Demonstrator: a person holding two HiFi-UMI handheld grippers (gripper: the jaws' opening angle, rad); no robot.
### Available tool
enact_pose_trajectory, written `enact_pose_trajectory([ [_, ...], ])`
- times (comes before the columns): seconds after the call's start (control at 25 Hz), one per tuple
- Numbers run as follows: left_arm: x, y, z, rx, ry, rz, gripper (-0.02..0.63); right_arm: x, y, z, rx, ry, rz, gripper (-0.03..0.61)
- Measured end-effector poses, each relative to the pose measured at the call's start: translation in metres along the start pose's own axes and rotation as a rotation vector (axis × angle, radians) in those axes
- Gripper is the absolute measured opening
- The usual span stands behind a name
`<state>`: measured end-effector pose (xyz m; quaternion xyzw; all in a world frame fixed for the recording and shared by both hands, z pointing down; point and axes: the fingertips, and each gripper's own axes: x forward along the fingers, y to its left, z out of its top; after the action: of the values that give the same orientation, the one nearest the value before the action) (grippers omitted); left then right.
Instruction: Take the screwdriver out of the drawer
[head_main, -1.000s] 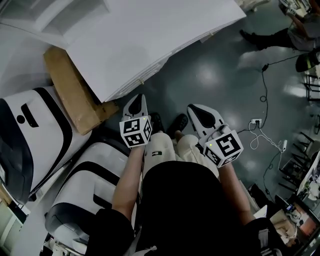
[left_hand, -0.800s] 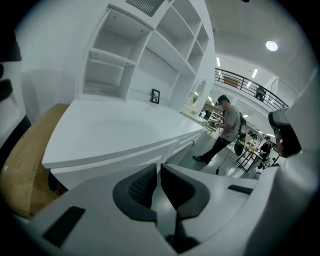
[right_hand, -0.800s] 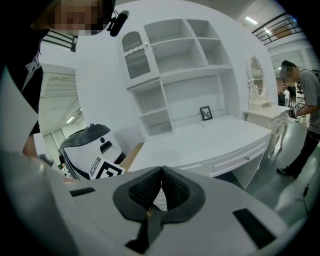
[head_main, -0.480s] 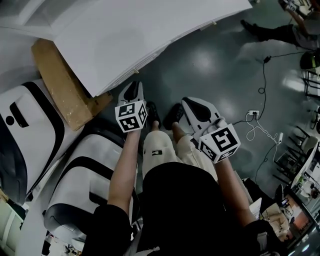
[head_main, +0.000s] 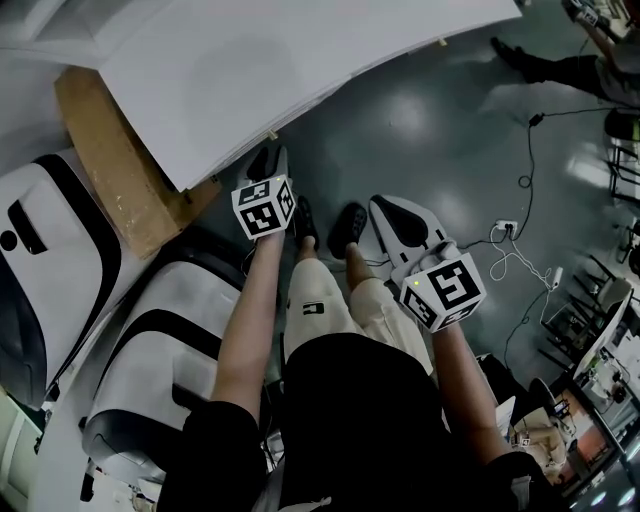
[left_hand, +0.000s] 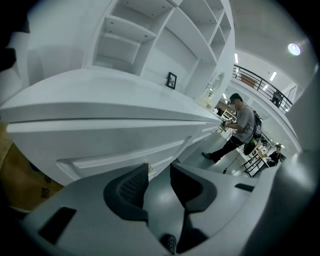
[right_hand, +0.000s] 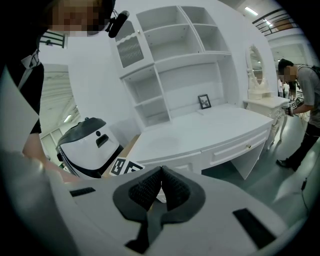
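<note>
The screwdriver is out of sight, the white desk's (left_hand: 125, 95) drawer (left_hand: 115, 156) standing closed just ahead of the left gripper (left_hand: 159, 172), whose empty jaws have just been opening, while the right gripper's (right_hand: 161, 172) jaws are pressed together on nothing.

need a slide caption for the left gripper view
Left gripper, fingers just opening with nothing between them, aimed at the closed drawer of a white desk.

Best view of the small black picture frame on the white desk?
Right gripper view: small black picture frame faces the camera. Left gripper view catches it obliquely from below; head view doesn't show it.
</note>
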<state>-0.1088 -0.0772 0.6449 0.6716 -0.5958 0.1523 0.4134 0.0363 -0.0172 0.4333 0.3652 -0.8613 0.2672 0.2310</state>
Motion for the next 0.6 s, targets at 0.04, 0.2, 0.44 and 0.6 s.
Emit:
enact_pose_trajectory([
  [0.04, 0.005, 0.001, -0.001, -0.006, 0.004, 0.005, 0.152, 0.001, -0.001, -0.001, 0.003, 0.003, -0.003, 0.018],
  [0.2, 0.023, 0.006, -0.007, -0.032, 0.019, 0.029, 0.178, 0.002, -0.004, -0.007, 0.012, 0.015, -0.009, 0.018],
  [0.44, 0.042, 0.015, -0.015, -0.066, 0.032, 0.078, 0.190, 0.004, -0.013, -0.012, 0.031, 0.022, -0.028, 0.018],
  [0.6, 0.052, 0.017, -0.017, -0.070, 0.038, 0.108, 0.190, 0.006, -0.015, -0.013, 0.041, 0.019, -0.034, 0.018],
])
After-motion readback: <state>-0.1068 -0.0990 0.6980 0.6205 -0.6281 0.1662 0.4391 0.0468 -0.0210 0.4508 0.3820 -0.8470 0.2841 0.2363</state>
